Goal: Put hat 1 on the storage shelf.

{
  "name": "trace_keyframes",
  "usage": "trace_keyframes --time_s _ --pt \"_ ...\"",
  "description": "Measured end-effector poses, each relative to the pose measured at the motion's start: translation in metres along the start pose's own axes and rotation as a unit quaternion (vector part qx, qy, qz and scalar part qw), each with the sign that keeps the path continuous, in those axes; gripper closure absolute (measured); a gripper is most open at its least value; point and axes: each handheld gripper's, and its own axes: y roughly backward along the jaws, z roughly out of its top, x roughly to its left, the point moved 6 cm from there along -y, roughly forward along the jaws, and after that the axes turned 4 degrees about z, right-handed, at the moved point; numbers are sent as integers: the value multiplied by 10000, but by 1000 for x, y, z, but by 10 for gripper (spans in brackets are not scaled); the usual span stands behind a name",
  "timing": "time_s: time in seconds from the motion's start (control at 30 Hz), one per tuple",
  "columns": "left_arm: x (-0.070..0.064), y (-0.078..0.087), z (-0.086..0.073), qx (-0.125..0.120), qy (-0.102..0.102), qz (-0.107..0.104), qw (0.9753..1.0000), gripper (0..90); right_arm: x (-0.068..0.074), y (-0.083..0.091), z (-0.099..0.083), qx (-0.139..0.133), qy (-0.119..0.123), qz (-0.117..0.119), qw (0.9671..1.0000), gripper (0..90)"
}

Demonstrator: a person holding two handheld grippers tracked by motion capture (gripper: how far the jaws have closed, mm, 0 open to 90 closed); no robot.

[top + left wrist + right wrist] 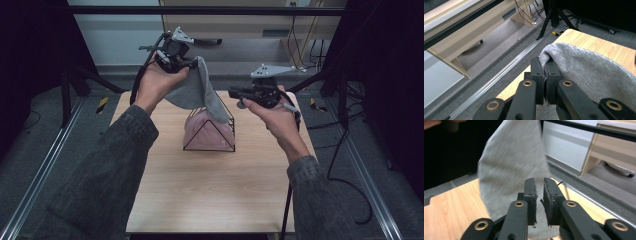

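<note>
Above the far edge of the light wooden table (215,190), the left gripper (545,82) pinches a grey knitted cloth (197,92), lifting it from a black wire basket (227,122). The right gripper (539,195), jaws slightly parted and empty, likely must take the hanging edge next.

Grey cloth (589,67): matt, soft knit, fine ribbed weave. Bench (210,180): pale wood-grain top, smooth, low sheen. Wire rack (227,131): thin black metal rods. Pink cloth (207,131) inside: smooth, matt. Left tongs (546,75): matt black plastic, brass-coloured rivets, worn frayed pads.

No legible text, label, brand, number or sign on anything in view
</note>
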Motion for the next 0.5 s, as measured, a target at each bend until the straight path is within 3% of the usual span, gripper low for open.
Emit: trace_keyframes --time_s 0.33,0.5 --pt "0 -4 1 64 -6 41 10000 879 33 -21 -46 97 -44 313 9995 530" --pt "-1 -5 2 74 3 26 10000 879 42 -34 -54 199 90 274 9994 391"
